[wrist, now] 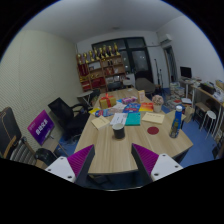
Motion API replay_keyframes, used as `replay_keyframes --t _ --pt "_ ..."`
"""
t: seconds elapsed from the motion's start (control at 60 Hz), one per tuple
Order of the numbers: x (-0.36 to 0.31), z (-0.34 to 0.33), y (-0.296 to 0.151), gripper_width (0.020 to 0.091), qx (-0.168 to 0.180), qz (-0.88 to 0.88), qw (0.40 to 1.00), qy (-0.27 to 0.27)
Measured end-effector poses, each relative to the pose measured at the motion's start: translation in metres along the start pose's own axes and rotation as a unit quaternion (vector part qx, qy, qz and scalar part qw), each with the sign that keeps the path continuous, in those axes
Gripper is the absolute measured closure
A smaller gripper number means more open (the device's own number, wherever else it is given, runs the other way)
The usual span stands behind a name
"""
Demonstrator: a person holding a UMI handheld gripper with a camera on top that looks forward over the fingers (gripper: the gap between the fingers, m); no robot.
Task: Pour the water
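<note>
Gripper view shows the gripper (115, 160) held high and far back from the cluttered table (120, 150), fingers spread and empty, probably to approach the blue-capped bottle (177, 120).

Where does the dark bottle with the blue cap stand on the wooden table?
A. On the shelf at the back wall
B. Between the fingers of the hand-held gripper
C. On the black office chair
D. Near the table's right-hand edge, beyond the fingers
D: the bottle stands upright near the right-hand edge of the table, well beyond the open hand-held gripper.
</note>
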State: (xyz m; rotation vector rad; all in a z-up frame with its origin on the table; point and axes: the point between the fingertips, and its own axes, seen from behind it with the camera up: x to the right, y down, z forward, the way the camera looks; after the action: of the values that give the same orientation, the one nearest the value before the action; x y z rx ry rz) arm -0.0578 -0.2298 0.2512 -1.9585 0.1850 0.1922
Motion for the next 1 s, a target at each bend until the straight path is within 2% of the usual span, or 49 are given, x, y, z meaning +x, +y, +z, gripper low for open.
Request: replay_keyframes --t 0.117,0.15,0.283,0.5,0.767,0.9,1.0 --pt "0.019 -0.001 -0.002 0.0296 0.007 -0.003 1.000 0.018" --pt "0.004 -0.003 0.006 0.0298 0.012 -0.005 1.000 0.026" --pt "0.040 0.004 0.017 0.0294 0.022 -0.002 0.999 0.048" --pt "0.189 0.037 0.005 0.0302 0.074 -0.032 0.991 0.103" --pt "0.361 0.157 -0.016 0.0305 0.094 -0.071 0.983 0.143" --pt "0.401 0.219 -0.025 0.0307 0.095 -0.076 0.982 0.147" --pt "0.415 0.258 -0.022 0.0306 0.084 -0.084 0.984 0.131"
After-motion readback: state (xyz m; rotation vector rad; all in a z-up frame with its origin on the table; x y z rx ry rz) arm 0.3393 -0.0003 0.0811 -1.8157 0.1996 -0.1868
